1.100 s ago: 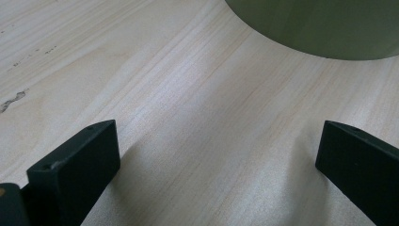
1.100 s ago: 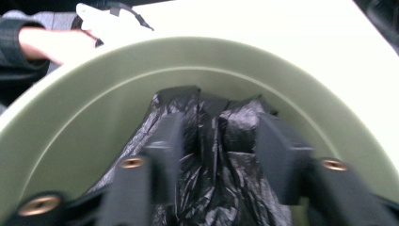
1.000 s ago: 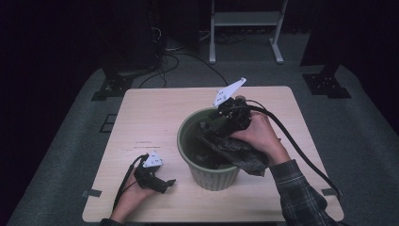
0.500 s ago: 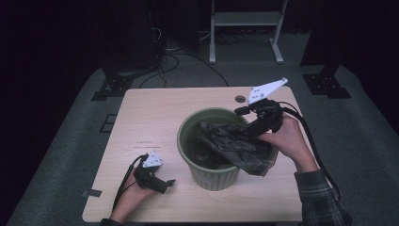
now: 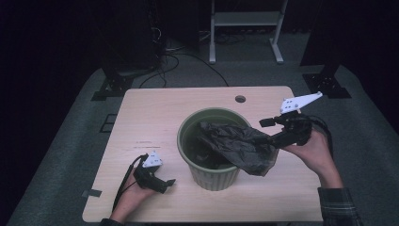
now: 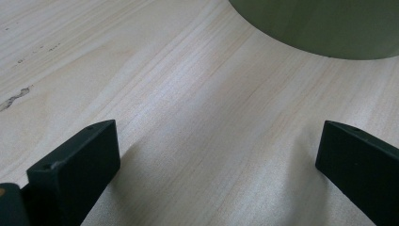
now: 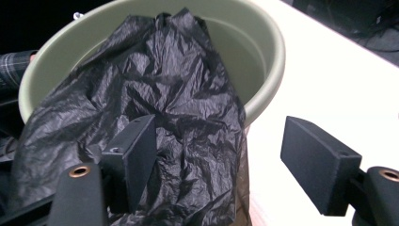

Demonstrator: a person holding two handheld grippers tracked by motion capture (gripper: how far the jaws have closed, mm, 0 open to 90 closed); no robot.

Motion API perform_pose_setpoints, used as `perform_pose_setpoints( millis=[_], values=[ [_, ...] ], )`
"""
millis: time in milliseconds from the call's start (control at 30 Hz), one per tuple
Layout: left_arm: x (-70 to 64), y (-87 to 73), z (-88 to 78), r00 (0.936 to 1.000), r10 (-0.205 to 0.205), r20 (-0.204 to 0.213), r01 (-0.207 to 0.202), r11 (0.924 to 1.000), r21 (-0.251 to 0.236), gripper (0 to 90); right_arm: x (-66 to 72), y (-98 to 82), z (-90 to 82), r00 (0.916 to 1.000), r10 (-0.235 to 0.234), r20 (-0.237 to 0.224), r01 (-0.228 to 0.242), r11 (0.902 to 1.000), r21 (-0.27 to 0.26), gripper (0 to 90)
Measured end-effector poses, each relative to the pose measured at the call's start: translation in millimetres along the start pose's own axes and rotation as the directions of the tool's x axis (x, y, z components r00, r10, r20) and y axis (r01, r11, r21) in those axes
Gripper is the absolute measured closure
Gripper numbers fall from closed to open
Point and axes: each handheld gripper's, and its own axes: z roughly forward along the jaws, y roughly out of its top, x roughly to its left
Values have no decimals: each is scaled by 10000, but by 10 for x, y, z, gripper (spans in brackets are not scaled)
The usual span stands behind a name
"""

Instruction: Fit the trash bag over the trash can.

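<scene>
A green bin (image 5: 212,178) stands in the middle of the wooden table (image 5: 155,117). A crumpled black bag (image 5: 235,143) lies half inside it and spills over its right rim. My right gripper (image 5: 261,131) hovers just right of the bin and points left at the bag. In the right gripper view its jaws (image 7: 221,136) stand wide apart; the bag (image 7: 155,94) bunches around the left jaw, while the right jaw is clear over the tabletop, with the bin rim (image 7: 268,56) behind. My left gripper (image 5: 165,184) rests on the table left of the bin, open (image 6: 219,141) and empty, with the bin wall (image 6: 320,28) ahead.
A small round hole (image 5: 240,99) sits in the table near its far edge. Bare wood lies left of and behind the bin. Past the table are dark carpet, black stand bases (image 5: 113,87) and a white rack (image 5: 244,19).
My right gripper has moved from over the bin out to the right, past its rim. The bag now stretches further over the right rim. The left gripper has stayed put.
</scene>
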Motion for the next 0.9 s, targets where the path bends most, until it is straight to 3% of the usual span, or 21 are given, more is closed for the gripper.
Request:
perform_pose_setpoints(
  millis=[67,233,467,733,900],
  values=[
    [-1,-1,-2,10000,12,-1,-12,10000,13,0,-17,-10,43,9994,136,-328,-140,9998,-123,267],
    [4,-7,-7,10000,-16,5,16,10000,-15,0,-30,11,180,9980,251,-573,-254,9997,-41,277],
    [18,-10,-32,10000,-48,-13,48,10000,-57,0,-30,60,312,9993,147,-346,-149,9999,-43,270],
    [52,-5,-139,9998,-184,-78,181,9990,-405,0,-57,182,530,9993,-31,-385,34,10000,74,270],
    [48,17,-243,9999,-139,25,141,9972,-736,0,-55,213,561,9992,-92,-381,95,9999,102,268]
  ],
)
